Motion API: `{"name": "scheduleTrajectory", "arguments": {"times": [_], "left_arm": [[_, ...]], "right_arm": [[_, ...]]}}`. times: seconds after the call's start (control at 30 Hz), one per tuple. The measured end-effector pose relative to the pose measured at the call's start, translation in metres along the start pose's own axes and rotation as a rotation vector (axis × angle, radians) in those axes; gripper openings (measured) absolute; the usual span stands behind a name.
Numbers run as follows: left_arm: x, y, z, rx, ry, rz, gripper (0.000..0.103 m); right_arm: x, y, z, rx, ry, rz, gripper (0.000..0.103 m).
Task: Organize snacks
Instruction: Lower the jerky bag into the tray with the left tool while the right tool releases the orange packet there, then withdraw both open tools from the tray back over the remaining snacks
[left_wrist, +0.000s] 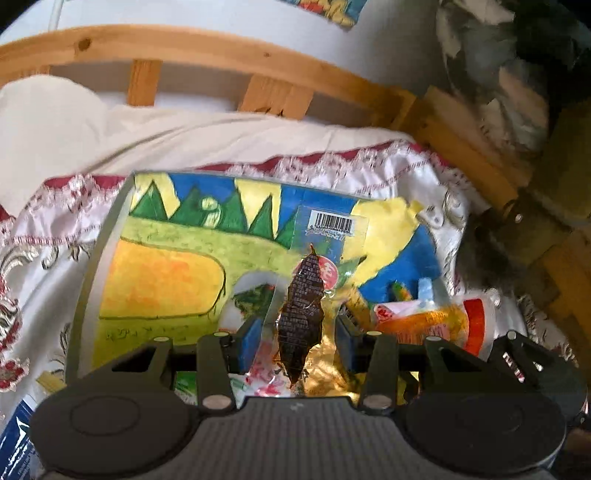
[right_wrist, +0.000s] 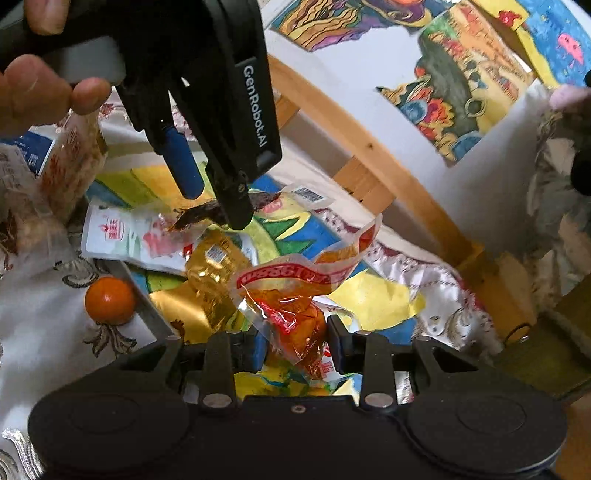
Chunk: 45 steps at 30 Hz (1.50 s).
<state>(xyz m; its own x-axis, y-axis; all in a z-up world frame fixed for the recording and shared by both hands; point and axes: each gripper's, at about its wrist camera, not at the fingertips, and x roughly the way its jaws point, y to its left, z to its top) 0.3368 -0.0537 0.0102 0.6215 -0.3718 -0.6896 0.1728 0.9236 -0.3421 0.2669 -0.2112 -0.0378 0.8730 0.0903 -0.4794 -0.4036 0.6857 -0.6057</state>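
My left gripper (left_wrist: 300, 341) is shut on a clear packet with a dark brown dried snack (left_wrist: 301, 314) and holds it above a colourful painted board (left_wrist: 162, 269). The packet also shows in the right wrist view (right_wrist: 207, 216), pinched by the left gripper (right_wrist: 218, 206). My right gripper (right_wrist: 295, 345) is shut on a crinkly orange snack packet (right_wrist: 295, 321) with a red-and-white band. A white packet (right_wrist: 133, 240) and a gold packet (right_wrist: 210, 284) lie on the board. The orange packet also shows in the left wrist view (left_wrist: 424, 317).
An orange fruit (right_wrist: 110, 300) lies on the patterned white cloth (right_wrist: 44, 332) by the board's left edge. A bagged snack (right_wrist: 70, 162) is at the far left. A wooden bed frame (left_wrist: 221, 51) and white wall are behind. Paintings (right_wrist: 461, 85) hang on the wall.
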Motion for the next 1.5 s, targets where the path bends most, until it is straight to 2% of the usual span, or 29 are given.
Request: {"name": "scheduleTrajectory", "arguments": {"times": [0.27, 0.4, 0.5, 0.57, 0.7, 0.8, 0.93, 1.13, 1.37, 1.5], "left_arm": [[0.010, 0.009, -0.012, 0.006, 0.028, 0.047, 0.049], [0.010, 0.006, -0.013, 0.014, 0.034, 0.055, 0.051], [0.009, 0.005, -0.014, 0.016, 0.040, 0.061, 0.052], [0.007, 0.004, -0.014, 0.009, 0.042, 0.064, 0.052], [0.000, 0.002, -0.015, 0.010, 0.032, 0.058, 0.059], [-0.007, -0.004, -0.015, 0.016, 0.014, 0.055, 0.064], [-0.019, -0.010, -0.016, 0.022, -0.018, 0.054, 0.072], [-0.049, -0.013, -0.017, 0.020, -0.100, 0.061, 0.085], [-0.093, -0.010, -0.027, 0.028, -0.203, 0.068, 0.097], [-0.121, -0.009, -0.038, 0.068, -0.268, 0.102, 0.099]], "right_arm": [[0.007, 0.010, -0.002, 0.005, 0.012, 0.011, 0.035], [0.006, 0.010, -0.002, 0.017, 0.014, 0.013, 0.039], [0.005, 0.009, -0.001, 0.028, 0.015, 0.019, 0.051], [0.002, 0.007, -0.001, 0.043, 0.014, 0.028, 0.065], [-0.006, 0.005, -0.002, 0.059, 0.006, 0.038, 0.071], [-0.014, 0.001, -0.003, 0.089, -0.004, 0.034, 0.080], [-0.022, -0.010, -0.002, 0.174, -0.017, 0.047, 0.088], [-0.040, -0.027, 0.003, 0.330, -0.054, 0.069, 0.094], [-0.077, -0.030, 0.008, 0.412, -0.142, 0.043, 0.101], [-0.103, -0.030, 0.013, 0.460, -0.177, 0.030, 0.102]]}}
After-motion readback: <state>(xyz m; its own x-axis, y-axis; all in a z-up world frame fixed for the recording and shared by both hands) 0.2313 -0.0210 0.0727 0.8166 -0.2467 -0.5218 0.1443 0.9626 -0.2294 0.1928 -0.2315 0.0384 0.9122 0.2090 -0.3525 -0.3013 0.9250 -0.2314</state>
